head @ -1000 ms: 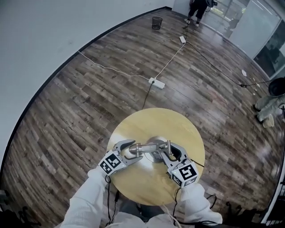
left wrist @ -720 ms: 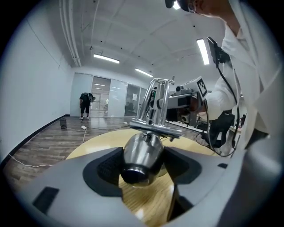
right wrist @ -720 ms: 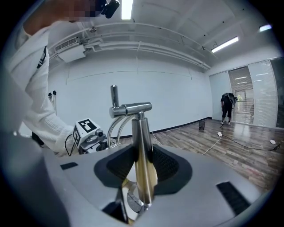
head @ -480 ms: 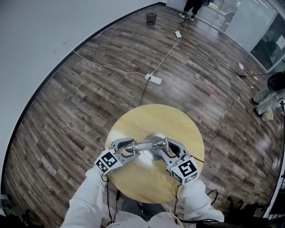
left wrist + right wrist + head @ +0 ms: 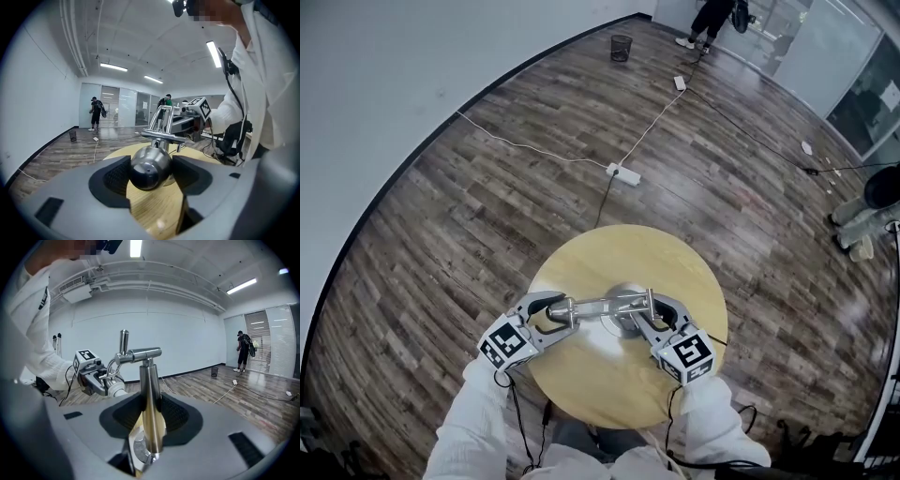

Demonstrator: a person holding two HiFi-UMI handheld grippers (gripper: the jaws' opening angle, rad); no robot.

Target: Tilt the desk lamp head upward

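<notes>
Your left claw (image 5: 558, 311) has the lamp head (image 5: 150, 168) between its jaws. They have just been closing and now stand fairly wide, with both pads pressed on the rounded metal shell. Your right claw (image 5: 645, 316) is clamped on the upright post (image 5: 151, 418), which braces the lamp. The lamp's base (image 5: 140, 451) sits near the middle of the round table (image 5: 609, 384). From the top of the post, the cross arm (image 5: 600, 304) reaches toward the table's left edge and carries the head at its end, above the tabletop.

Both holds are in place, so the setting-up looks finished. The tilt itself looks barely begun, if at all. From the left gripper view you see the head end-on, and I cannot tell how far it has turned. What is left, as I judge it, is to swing the head upward about its joint while the post is held firm, then let go on both sides.
</notes>
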